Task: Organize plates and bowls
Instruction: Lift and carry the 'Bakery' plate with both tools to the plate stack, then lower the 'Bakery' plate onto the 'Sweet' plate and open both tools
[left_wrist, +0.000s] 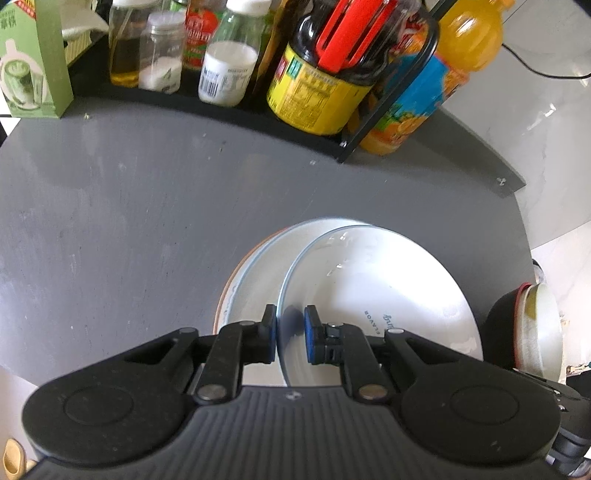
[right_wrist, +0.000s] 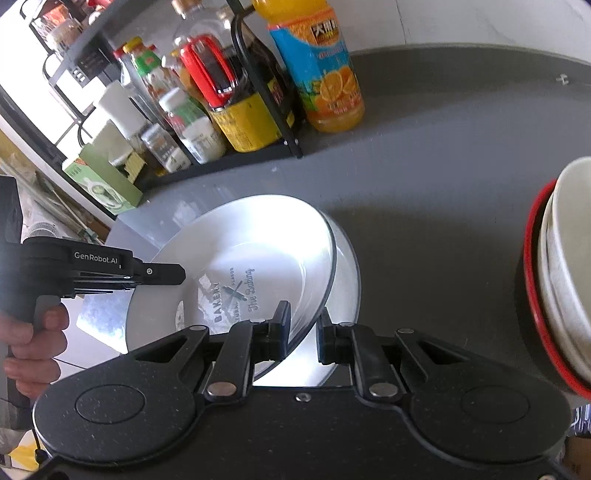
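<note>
A home kitchen. A black rack (left_wrist: 229, 99) of sauce bottles (right_wrist: 240, 122) stands on the grey table (left_wrist: 110, 206). Juice (right_wrist: 321, 70) stands beside it.

Grey table (left_wrist: 110, 206) carries a black rack (left_wrist: 236, 107) of bottles and jars along the back edge. A green carton (left_wrist: 33, 62) stands at the rack's left end, an orange juice bottle (right_wrist: 317, 62) at its right. A plate stack (right_wrist: 343, 266) lies mid-table, a bowl stack (right_wrist: 561, 277) right of it.
</note>
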